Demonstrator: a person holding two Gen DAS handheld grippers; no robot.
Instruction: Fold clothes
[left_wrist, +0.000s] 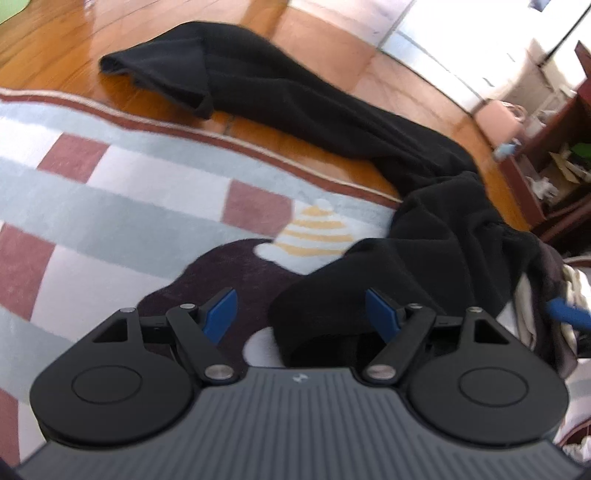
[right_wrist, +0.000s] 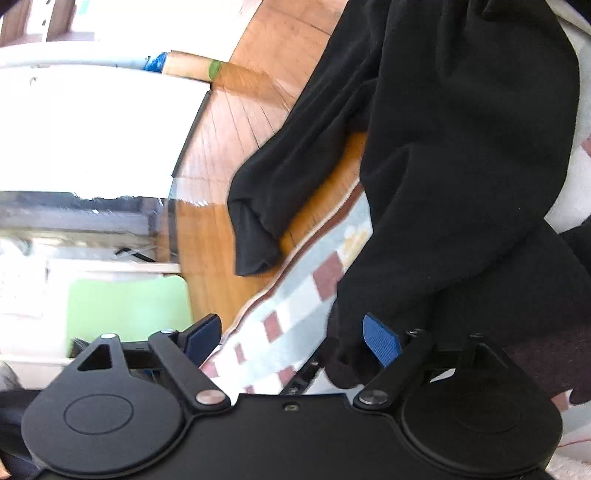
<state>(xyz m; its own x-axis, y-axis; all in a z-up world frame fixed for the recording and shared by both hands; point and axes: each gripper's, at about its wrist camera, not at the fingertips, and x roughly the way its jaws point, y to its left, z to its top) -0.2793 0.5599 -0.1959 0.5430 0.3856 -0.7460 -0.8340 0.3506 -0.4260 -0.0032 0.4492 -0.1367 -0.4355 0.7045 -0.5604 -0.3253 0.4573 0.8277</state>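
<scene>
Daylight fills both views, bright and soft, with no hard shadows. Beyond the fingers in the left wrist view, the wooden floor (left_wrist: 303, 48) carries pale glare, and the far right corner is washed out. The black garment (left_wrist: 369, 140) reads as a near-featureless dark mass, its folds barely showing. In the right wrist view, a white slab (right_wrist: 92, 122) left of the fingers is blown out completely. Motion blur smears the checked rug (right_wrist: 295, 306) and the background there. Fisheye distortion bends straight edges toward the frame borders.
</scene>
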